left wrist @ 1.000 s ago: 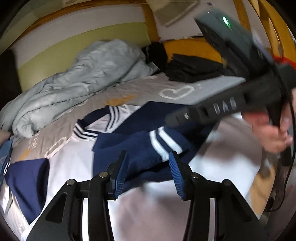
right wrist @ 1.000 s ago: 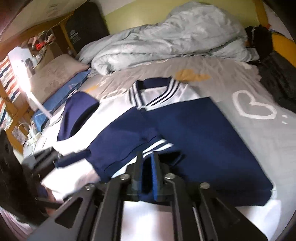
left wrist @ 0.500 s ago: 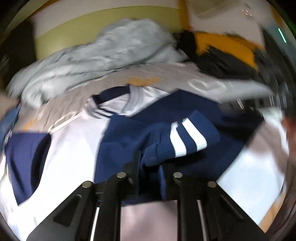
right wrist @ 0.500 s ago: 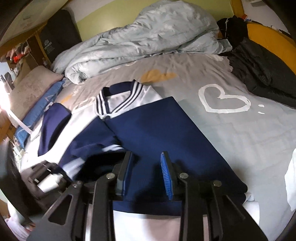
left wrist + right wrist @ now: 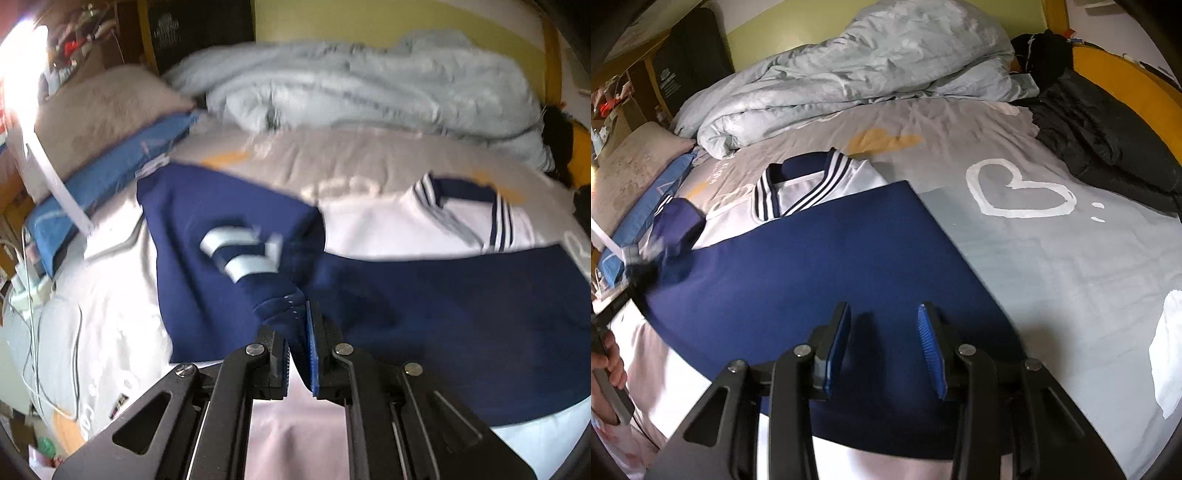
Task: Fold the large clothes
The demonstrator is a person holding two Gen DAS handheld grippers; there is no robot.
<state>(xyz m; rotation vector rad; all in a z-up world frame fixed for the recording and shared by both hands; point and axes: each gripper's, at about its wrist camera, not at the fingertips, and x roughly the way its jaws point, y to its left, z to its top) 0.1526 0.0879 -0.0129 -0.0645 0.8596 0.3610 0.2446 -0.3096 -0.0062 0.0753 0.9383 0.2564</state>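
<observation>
- Left wrist view: the left gripper has its jaws closed on a bunch of dark blue cloth, which is the sleeve of the jacket. The jaws have just been closing, and the cloth is pinched between them.
- The sleeve's cuff, with two white stripes, hangs beyond the gripper, up and to the left of it, so the long axis of the sleeve runs from the fingertips away toward the pillow.
- The striped collar is the landmark here: the jacket body spreads below it, and the held sleeve is far to its left. This view is blurred, so fine details are not clear.
- Right wrist view: the right gripper is partly open with nothing between its jaws; they have just been opening. It hovers over the folded blue panel, which lies below the collar on the bed sheet.
- The left gripper appears far left of the collar, with a hand below it.
- My judgement: the left hand is nearer the sleeve and already has it, so the next move is to carry it across toward the collar side and lay it flat on the panel.
</observation>
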